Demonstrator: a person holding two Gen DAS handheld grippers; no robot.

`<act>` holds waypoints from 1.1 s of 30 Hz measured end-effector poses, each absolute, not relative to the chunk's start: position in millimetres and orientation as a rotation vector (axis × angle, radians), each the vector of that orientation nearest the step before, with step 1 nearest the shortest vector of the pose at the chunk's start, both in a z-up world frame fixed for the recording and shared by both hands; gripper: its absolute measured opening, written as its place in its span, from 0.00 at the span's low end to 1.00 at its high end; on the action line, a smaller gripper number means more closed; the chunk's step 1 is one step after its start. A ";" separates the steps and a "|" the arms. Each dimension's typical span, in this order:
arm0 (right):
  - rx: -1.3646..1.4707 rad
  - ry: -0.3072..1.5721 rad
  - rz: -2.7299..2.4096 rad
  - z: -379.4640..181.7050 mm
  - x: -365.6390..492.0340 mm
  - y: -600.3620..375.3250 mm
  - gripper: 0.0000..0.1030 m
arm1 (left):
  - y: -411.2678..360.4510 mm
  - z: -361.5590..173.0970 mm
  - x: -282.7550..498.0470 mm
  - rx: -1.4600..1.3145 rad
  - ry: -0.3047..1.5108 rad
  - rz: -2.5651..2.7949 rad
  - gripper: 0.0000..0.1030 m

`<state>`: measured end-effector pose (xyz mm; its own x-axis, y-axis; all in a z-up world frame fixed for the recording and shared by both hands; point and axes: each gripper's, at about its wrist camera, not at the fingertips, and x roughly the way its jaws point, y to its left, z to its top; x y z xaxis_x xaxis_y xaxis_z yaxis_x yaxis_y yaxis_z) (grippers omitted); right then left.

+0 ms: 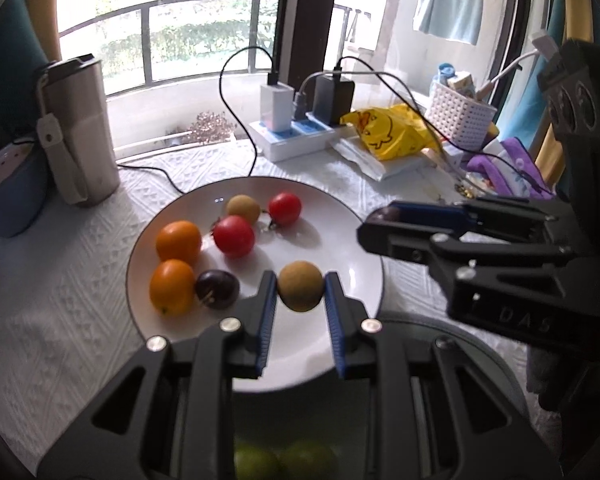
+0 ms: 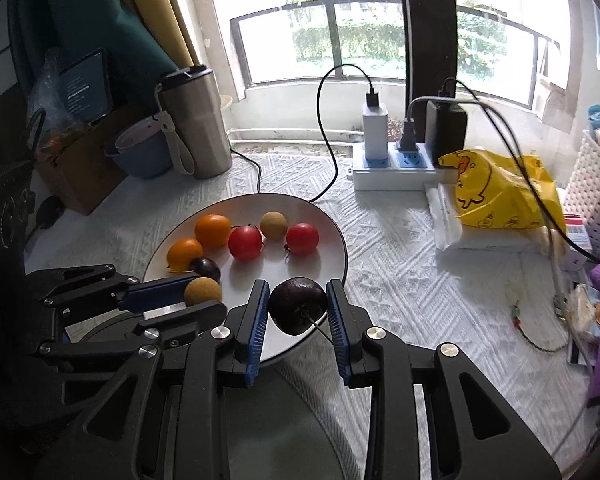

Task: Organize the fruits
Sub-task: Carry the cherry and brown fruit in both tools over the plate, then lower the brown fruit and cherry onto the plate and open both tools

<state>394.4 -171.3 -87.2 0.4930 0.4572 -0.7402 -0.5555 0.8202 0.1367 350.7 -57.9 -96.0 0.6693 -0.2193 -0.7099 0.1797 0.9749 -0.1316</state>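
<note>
Ahead of both pairs of fingers lies the white plate (image 1: 352, 240), where sorted fruit sits in pairs. The left gripper (image 1: 301, 292) clasps a tan longan (image 1: 301, 286) between its pads; the right gripper (image 2: 298, 306) grips a dark cherry (image 2: 297, 304). Placing seems in hand: next, probably, each lowers beside its match, then opens.

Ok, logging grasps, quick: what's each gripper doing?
Left gripper: shut on a tan longan.
Right gripper: shut on a dark cherry.

Left gripper (image 1: 300, 292) clamped on brown fruit (image 1: 301, 286); right gripper (image 2: 298, 304) clamped on dark cherry (image 2: 297, 305).
</note>
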 end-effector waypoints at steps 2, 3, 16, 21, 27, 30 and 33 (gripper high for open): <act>-0.128 0.863 0.625 -91.3 399.3 -167.6 0.30 | -58.3 -99.4 355.9 -0.048 0.811 -0.223 0.24; -0.132 0.866 0.629 -93.8 402.0 -165.3 0.30 | -58.2 -101.4 359.1 -0.046 0.815 -0.222 0.24; -0.147 0.894 0.639 -111.4 417.6 -155.8 0.30 | -55.8 -114.3 373.2 -0.056 0.865 -0.211 0.26; -0.154 0.886 0.625 -107.2 415.3 -155.2 0.31 | -53.6 -107.0 365.3 -0.061 0.848 -0.207 0.27; -0.160 0.861 0.612 -92.8 403.4 -157.0 0.32 | -48.2 -98.0 348.8 -0.076 0.834 -0.200 0.27; -0.163 0.851 0.604 -85.4 394.7 -158.0 0.32 | -45.4 -93.6 338.5 -0.082 0.824 -0.196 0.28; -0.166 0.841 0.596 -79.6 385.5 -159.0 0.32 | -42.8 -89.9 328.1 -0.086 0.815 -0.193 0.28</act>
